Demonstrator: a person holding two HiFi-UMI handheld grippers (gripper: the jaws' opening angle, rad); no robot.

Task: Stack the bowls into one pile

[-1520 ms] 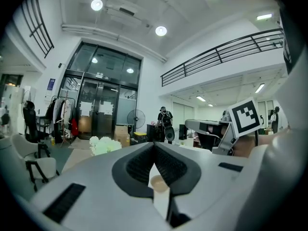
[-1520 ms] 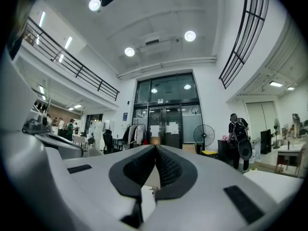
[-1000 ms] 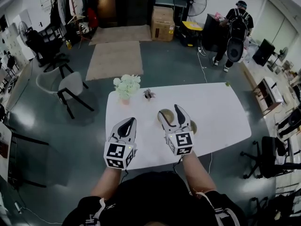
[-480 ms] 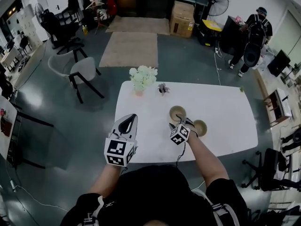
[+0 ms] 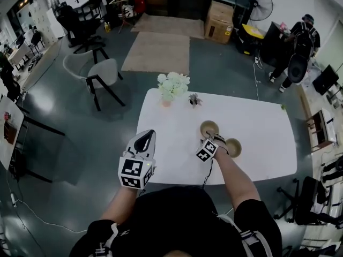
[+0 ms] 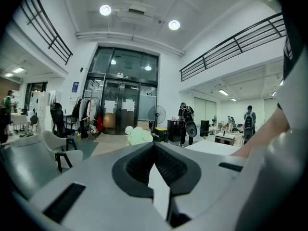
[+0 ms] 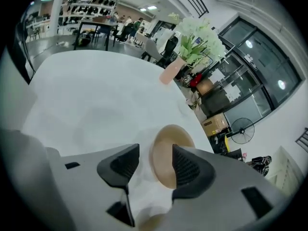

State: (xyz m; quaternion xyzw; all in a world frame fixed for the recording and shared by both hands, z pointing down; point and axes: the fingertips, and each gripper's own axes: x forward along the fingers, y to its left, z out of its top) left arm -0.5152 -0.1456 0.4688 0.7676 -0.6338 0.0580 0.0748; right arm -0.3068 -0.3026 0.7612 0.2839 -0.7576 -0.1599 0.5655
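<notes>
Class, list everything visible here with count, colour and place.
Rectangular table: one, white, centre.
Round shallow bowls: two, tan, apart on the table's right half.
Flower bunch in a vase: one, white in pink, table's far edge.
Small plant: one, dark, beside the vase.
Chair: one, grey, left of table.
Rug: one, beige, floor beyond.
Left gripper: one, white, jaws together, empty.
Right gripper: one, white, jaws closing, one bowl between them.
</notes>
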